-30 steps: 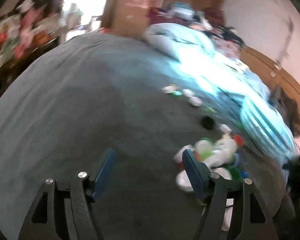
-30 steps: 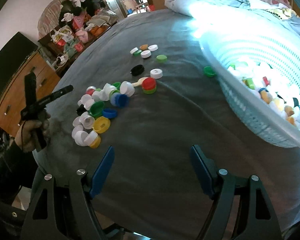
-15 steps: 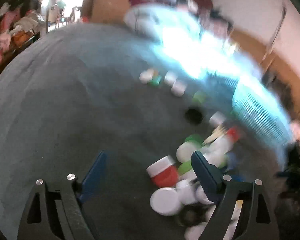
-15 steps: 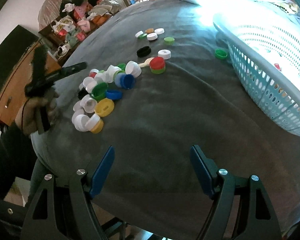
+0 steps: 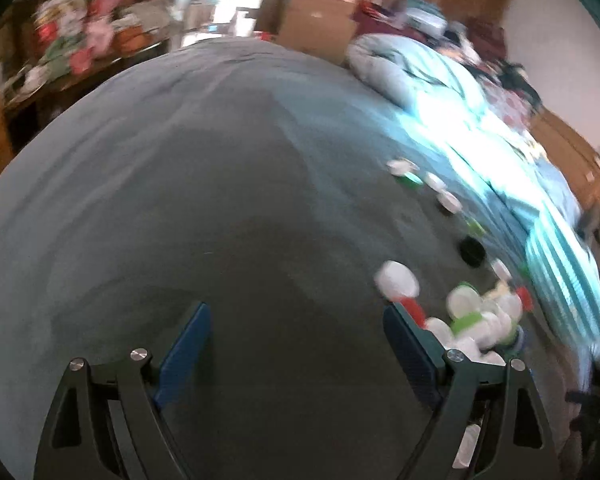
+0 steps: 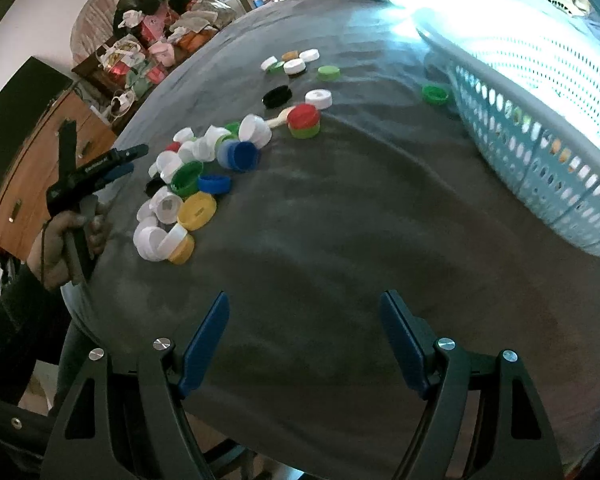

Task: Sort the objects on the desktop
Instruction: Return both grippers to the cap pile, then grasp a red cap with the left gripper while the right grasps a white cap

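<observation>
Right wrist view: my right gripper (image 6: 304, 332) hangs over bare grey cloth (image 6: 340, 220), blue-padded jaws apart with nothing between them. Ahead and to the left lies a loose cluster of plastic bottle caps (image 6: 204, 176) in white, green, blue and yellow. Beyond it a red cap sits stacked on a green cap (image 6: 304, 122), with a black cap (image 6: 277, 96) and a few white and green ones farther back. A pale blue perforated plastic basket (image 6: 540, 148) rests on the cloth at right, a single green cap (image 6: 435, 94) just beside its wall. At far left a hand (image 6: 60, 240) grips my left gripper (image 6: 128, 160) near the cluster's edge.

Left wrist view, blurred: my left gripper (image 5: 296, 332) has just been opening; its jaws stand wide and empty over the cloth, the caps (image 5: 472, 320) just beside its right finger.
</observation>
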`<state>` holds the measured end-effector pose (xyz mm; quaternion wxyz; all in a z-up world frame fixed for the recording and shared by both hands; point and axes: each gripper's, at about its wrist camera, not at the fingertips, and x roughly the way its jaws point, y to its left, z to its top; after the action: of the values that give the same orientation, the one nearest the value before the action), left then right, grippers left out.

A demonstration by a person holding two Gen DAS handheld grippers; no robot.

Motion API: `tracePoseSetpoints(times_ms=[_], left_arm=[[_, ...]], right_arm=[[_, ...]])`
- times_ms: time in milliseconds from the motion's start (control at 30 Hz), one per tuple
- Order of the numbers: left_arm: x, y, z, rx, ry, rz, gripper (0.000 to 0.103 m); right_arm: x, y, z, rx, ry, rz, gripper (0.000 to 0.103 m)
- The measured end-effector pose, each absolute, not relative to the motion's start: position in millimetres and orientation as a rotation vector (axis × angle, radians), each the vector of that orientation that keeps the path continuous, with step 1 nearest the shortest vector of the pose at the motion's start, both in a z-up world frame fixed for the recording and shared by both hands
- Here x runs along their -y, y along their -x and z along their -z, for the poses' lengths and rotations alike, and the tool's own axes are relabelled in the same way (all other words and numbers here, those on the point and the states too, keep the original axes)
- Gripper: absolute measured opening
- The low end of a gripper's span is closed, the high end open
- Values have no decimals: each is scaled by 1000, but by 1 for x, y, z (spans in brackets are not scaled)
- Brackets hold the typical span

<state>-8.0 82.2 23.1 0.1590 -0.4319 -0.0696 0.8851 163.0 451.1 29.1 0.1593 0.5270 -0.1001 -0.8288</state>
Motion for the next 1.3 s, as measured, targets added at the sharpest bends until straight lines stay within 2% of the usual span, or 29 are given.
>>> tracePoseSetpoints(times_ms=[167, 333, 400, 500, 567, 767, 933, 1100, 1200, 1300], left_arm=[[-125, 7, -34, 11, 1175, -2449, 91], [-161, 21, -25, -118, 1247, -2447, 90], [-160, 26, -18, -120, 1297, -2446, 80], [-150, 25, -19, -101, 1309, -2483, 55], [-138, 23, -20, -69, 1319, -2488, 31], [-79, 3, -29, -15, 1279, -2629, 31], [-30, -2, -17, 172, 1302, -2674, 31], [-36, -1, -11, 137, 1297, -2693, 31], [-33, -4, -9, 162, 1290, -2687, 31], [-32, -4, -9, 175, 1289, -2683, 31]], right_arm=[[-446, -161, -22, 274, -1521, 2355, 73], [-444, -158, -19, 273, -1536, 2344, 73], [-443, -158, -18, 268, -1537, 2339, 73], [-443, -158, -16, 267, -1543, 2334, 73], [-442, -157, -16, 265, -1543, 2328, 73], [-424, -149, -41, 217, -1419, 2368, 73], [-376, -102, -64, 88, -1295, 2317, 73], [-308, -40, -68, -53, -1204, 2230, 72], [-269, -4, -54, -88, -1218, 2177, 63], [-240, 24, -36, -118, -1277, 2162, 61]])
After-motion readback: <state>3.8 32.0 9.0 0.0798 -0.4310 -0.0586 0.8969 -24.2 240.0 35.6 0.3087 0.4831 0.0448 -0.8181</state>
